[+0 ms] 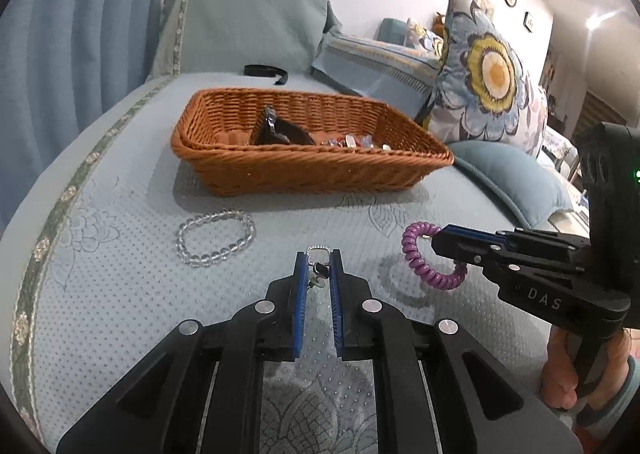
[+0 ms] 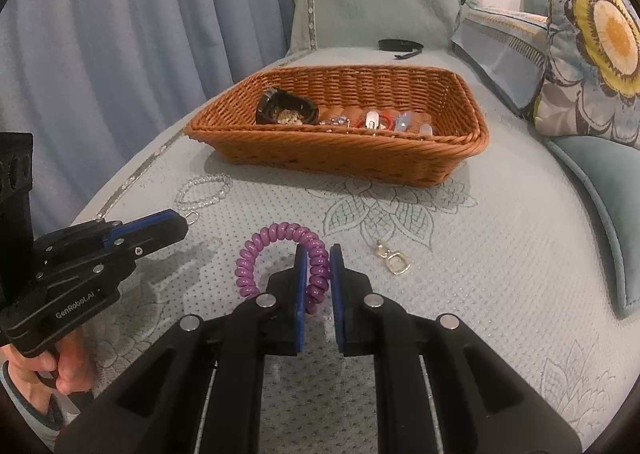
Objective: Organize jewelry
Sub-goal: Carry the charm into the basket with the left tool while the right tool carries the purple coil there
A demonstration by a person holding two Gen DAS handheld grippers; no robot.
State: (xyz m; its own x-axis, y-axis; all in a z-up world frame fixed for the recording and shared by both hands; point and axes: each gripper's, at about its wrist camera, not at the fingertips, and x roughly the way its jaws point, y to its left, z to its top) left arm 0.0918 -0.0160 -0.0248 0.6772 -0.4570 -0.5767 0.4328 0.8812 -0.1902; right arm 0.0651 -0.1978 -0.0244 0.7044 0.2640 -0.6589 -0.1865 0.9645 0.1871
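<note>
The wicker basket (image 2: pixel 344 142) sits on the sofa seat (image 2: pixel 500 254) and already has a few small things in it. It looks light and stiff, and its rim is easy to drop things over.

The purple coil bracelet (image 2: pixel 280 254) is soft, springy and light. The right hand-held gripper (image 2: pixel 318 274) has closed on one side of the loop, which is a good spot, and points low toward the basket.

The clear bead bracelet (image 1: pixel 216 238) lies loose near the basket. It is probably hard and a bit slippery, so pinch across the beads.

The left hand-held gripper (image 1: pixel 318 270) is pinched on a tiny earring (image 1: pixel 318 258), just above the seat. Another small earring (image 2: pixel 394 260) lies beside the right one. Both look light and easy to lose.
</note>
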